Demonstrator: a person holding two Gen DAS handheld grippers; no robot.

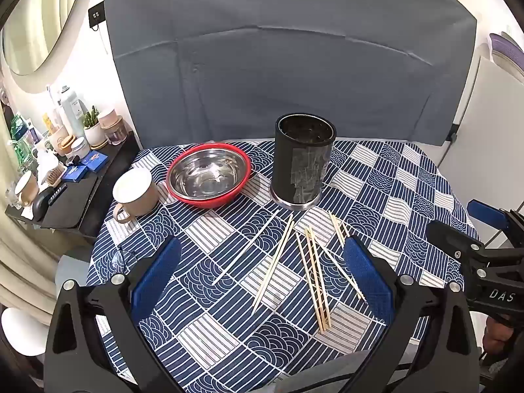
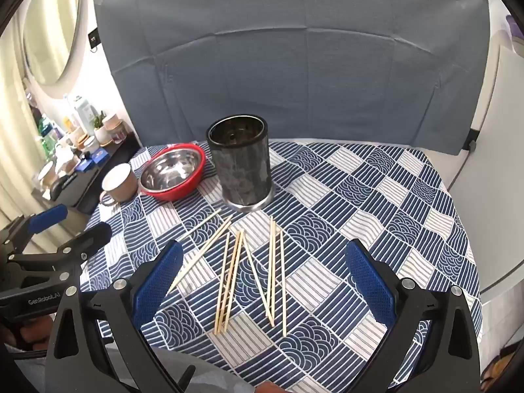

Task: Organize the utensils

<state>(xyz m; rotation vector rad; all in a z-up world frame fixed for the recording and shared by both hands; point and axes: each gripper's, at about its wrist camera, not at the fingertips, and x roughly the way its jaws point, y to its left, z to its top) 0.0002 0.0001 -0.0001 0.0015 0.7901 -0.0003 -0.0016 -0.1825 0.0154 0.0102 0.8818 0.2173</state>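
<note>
Both tongs hover low over the near edge of the tabletop (image 2: 376, 196), jaws spread wide and holding nothing: the left tongs (image 1: 262, 281) sit in front of the left half of the scatter, the right tongs (image 2: 262, 281) in front of its middle. Just past their tips lie the chopsticks (image 2: 229, 275), pale wooden sticks strewn flat on the patterned cloth, some in touching bundles, some crossing, one lying apart to the left. They look light, stiff and smooth, so they will likely roll or skate when nudged and slip through a loose pinch. A grip across the middle of a stick, jaws square to its length, seems safest; the loose outer ones look easier than the overlapped bundle. Beyond them stands the black holder (image 2: 240, 167), upright and seemingly empty, the likely destination. Farther left sit a red-rimmed steel bowl (image 1: 209, 173) and a mug (image 1: 134, 193).
</note>
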